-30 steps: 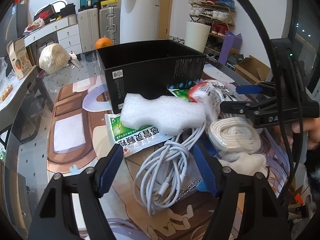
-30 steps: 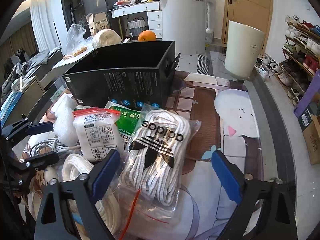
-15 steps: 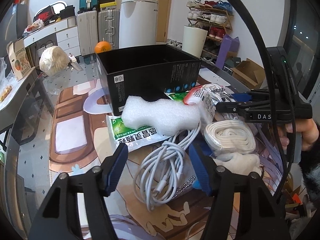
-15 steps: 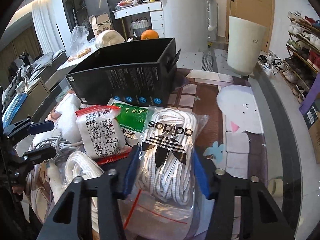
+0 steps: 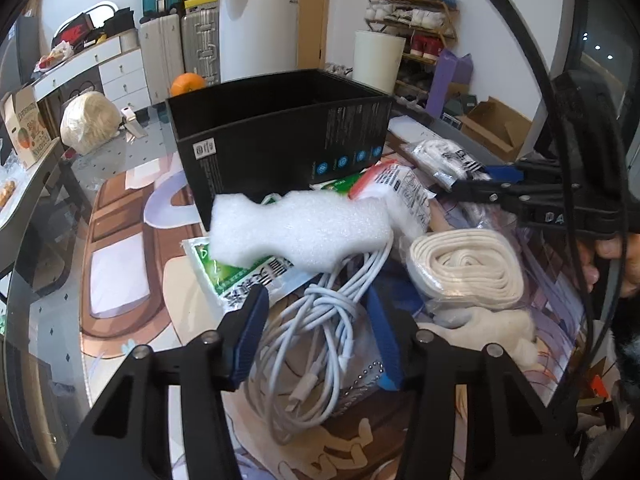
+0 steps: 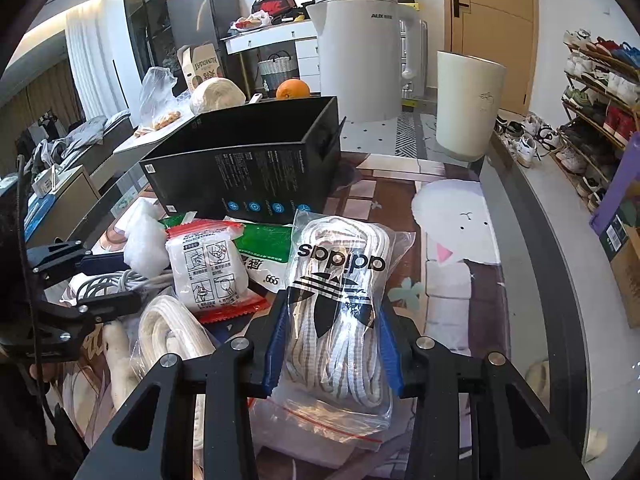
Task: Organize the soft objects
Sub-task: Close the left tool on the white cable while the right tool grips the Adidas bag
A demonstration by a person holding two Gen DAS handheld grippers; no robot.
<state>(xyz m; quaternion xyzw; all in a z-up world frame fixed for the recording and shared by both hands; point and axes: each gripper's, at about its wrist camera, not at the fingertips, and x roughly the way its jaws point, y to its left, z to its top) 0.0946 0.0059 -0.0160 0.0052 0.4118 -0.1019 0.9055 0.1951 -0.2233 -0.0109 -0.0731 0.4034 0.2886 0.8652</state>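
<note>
Your right gripper (image 6: 332, 344) clamps the lace bag (image 6: 340, 300); your left gripper (image 5: 316, 334) is closing around the cable (image 5: 320, 320), pads not pressing. Next, lift toward the box (image 6: 248, 168) at twelve o'clock.

Foam block (image 5: 304, 232): white, rough, matt. Cable bundle (image 5: 316, 320): smooth white plastic, slight sheen. Lace bag (image 6: 340, 300): clear glossy plastic film, woven white cord inside. Box (image 6: 248, 172): matt black cardboard. Webbing coil (image 5: 468, 276): cream woven cloth, in clear wrap. Tabletop (image 5: 120, 280): glossy, reflective over a printed mat. Right tongs (image 6: 332, 344): matt black plastic, blue pads, metal screws.
</note>
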